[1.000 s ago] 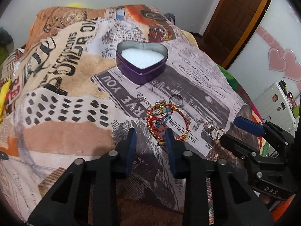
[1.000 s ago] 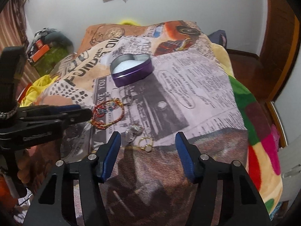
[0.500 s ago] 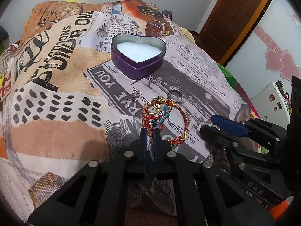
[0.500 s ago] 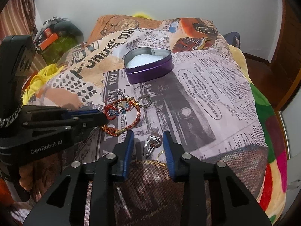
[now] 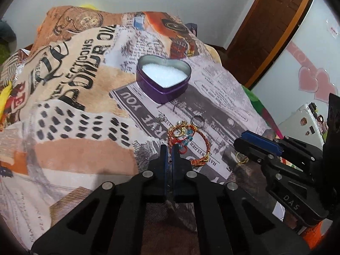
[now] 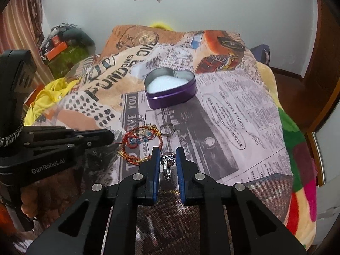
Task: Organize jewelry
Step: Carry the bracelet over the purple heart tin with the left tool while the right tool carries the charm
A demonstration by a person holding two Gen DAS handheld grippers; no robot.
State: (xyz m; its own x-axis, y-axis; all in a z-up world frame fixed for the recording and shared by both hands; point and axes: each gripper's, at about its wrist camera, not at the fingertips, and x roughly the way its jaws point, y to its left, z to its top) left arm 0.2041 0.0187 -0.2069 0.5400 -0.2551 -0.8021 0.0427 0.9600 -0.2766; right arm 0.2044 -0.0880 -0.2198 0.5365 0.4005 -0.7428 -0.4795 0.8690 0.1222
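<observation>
Covering the bed is a blanket [image 6: 244, 114] printed with newspaper pages, and all the jewelry is lying on it. My right gripper [image 6: 167, 159] is pinching a silver jeweled ring [image 6: 167, 162] between its blue pads; its jaws have just been closing onto that ring. My left gripper [image 5: 169, 148] is pressed together, pads nearly meeting, with a thin red thread of the bracelet bundle [image 5: 187, 143] running to its tips in the right wrist view; whether the thread is truly caught between the pads I cannot tell. These jaws have also just been closing.

That bundle, red and gold cord bangles with blue beads, is sitting just beyond my left tips and just left of my right ones. Touching its far edge is a plain metal band [image 6: 167, 128], and a small silver piece [image 5: 160, 118] is lying near it towards the tin. A thin gold ring [image 5: 241, 158] is peeking out beneath my right gripper in the left wrist view.

Farther up the blanket, well apart from the jewelry, a purple heart-shaped tin [image 5: 163, 94] is standing open, lined with white padding. Behind it are a yellow cloth [image 6: 48, 97], a white wall, and a brown wooden door [image 5: 272, 27].
</observation>
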